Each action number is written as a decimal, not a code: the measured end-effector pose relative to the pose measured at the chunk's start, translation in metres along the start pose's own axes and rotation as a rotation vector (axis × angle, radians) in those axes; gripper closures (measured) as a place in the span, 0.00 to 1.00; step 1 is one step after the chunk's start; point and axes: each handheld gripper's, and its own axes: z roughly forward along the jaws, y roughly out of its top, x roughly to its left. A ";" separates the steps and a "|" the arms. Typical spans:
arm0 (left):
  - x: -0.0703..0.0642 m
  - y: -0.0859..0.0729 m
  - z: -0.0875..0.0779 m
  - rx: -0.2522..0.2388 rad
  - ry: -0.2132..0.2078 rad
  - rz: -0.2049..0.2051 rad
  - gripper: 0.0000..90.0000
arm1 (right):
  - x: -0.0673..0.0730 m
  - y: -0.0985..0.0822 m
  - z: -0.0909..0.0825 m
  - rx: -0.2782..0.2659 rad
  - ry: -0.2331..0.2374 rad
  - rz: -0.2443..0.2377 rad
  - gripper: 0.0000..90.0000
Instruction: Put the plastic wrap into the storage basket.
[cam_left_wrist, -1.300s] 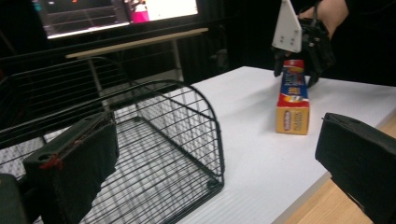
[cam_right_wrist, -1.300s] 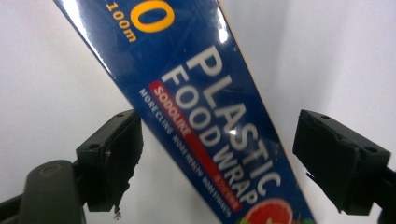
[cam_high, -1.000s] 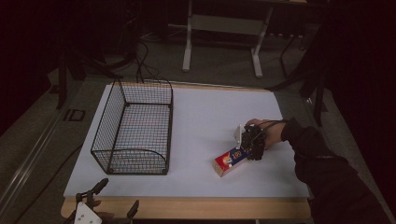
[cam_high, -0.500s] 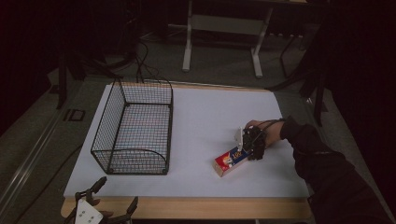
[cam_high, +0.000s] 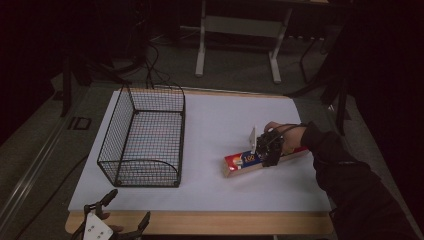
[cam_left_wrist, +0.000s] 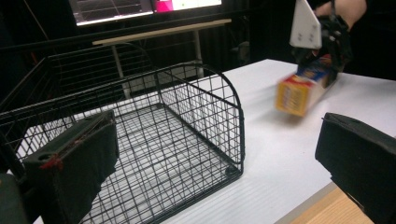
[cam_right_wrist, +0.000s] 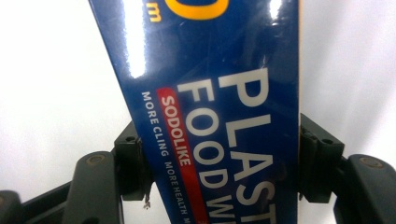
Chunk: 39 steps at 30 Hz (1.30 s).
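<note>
A dim lab: monitor (cam_left_wrist: 144, 8), bare desk frames (cam_high: 240, 30), cables (cam_high: 150, 65) across the floor

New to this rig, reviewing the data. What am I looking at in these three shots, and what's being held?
No robot arm here: a person holds a two-jaw gripper in each hand at a table. The high view looks down from above the person's side. The other two come from cameras riding on each gripper, looking along its black jaws.

On the white table top stands an empty wire basket, and to its right lies a long blue box of plastic food wrap.

The right gripper has just been closing its jaws, and in its own view the box sits between the two pads, which meet its sides. The left gripper waits at the near table edge, jaws open, nothing between them.
</note>
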 end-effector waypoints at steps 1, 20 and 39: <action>0.000 0.000 0.000 0.000 -0.002 0.002 0.00 | -0.002 0.001 -0.005 -0.011 -0.003 0.025 0.39; -0.002 0.003 0.005 -0.032 -0.053 0.017 0.00 | -0.046 0.008 -0.035 -0.190 -0.108 0.473 0.42; -0.007 0.004 0.008 -0.044 -0.116 0.039 0.00 | -0.091 0.027 0.005 -0.151 -0.087 0.832 0.43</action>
